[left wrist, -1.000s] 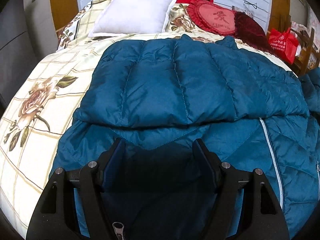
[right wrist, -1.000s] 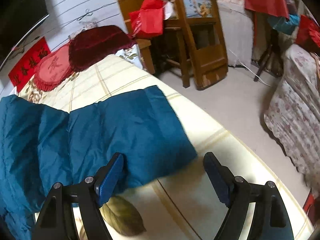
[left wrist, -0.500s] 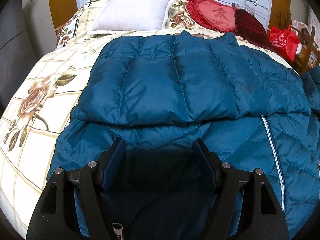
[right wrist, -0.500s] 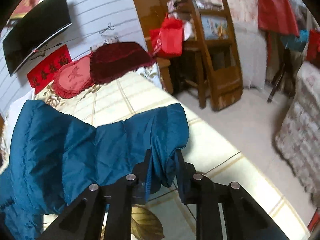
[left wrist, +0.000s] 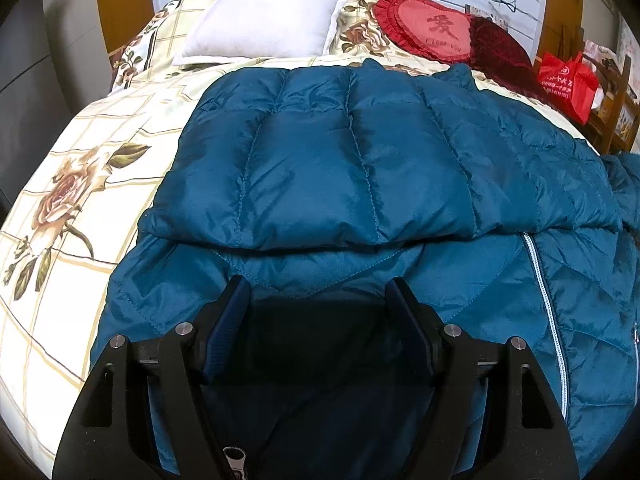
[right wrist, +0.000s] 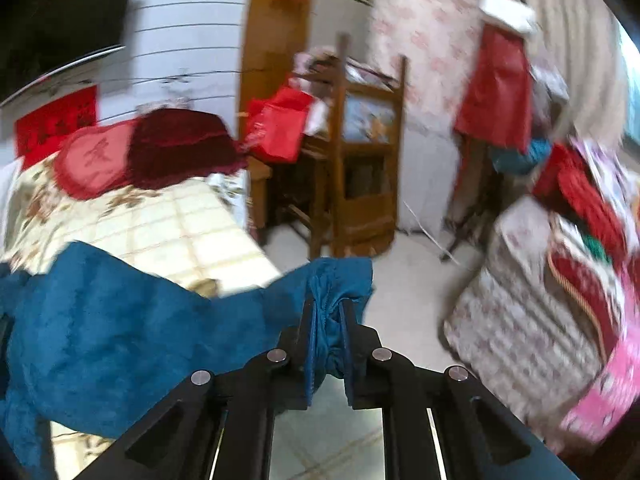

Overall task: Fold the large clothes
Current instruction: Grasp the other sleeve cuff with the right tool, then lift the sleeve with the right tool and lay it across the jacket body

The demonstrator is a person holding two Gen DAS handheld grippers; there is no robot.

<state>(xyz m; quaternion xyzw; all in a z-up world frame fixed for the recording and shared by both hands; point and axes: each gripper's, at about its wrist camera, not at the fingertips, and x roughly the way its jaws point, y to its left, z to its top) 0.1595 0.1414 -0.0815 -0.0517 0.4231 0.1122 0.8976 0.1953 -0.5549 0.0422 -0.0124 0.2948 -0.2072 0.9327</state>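
Note:
A teal quilted down jacket (left wrist: 360, 168) lies on the floral bed, one sleeve folded across its body, its zipper (left wrist: 544, 304) running down the right. My left gripper (left wrist: 318, 296) is open and empty, hovering over the jacket's near part. My right gripper (right wrist: 326, 312) is shut on the cuff of the other teal sleeve (right wrist: 120, 320) and holds it lifted above the bed; that view is blurred.
A white pillow (left wrist: 264, 20), a red heart cushion (left wrist: 432, 28) and a dark red cushion (left wrist: 500, 52) lie at the bed's head. A red bag (left wrist: 568, 84) and wooden chair (right wrist: 360, 168) stand beside the bed. A patterned covered piece of furniture (right wrist: 540, 312) stands at right.
My right gripper has closed on the sleeve cuff and raised it off the bed, swinging upward. My left gripper has stayed open over the jacket, shifting only slightly.

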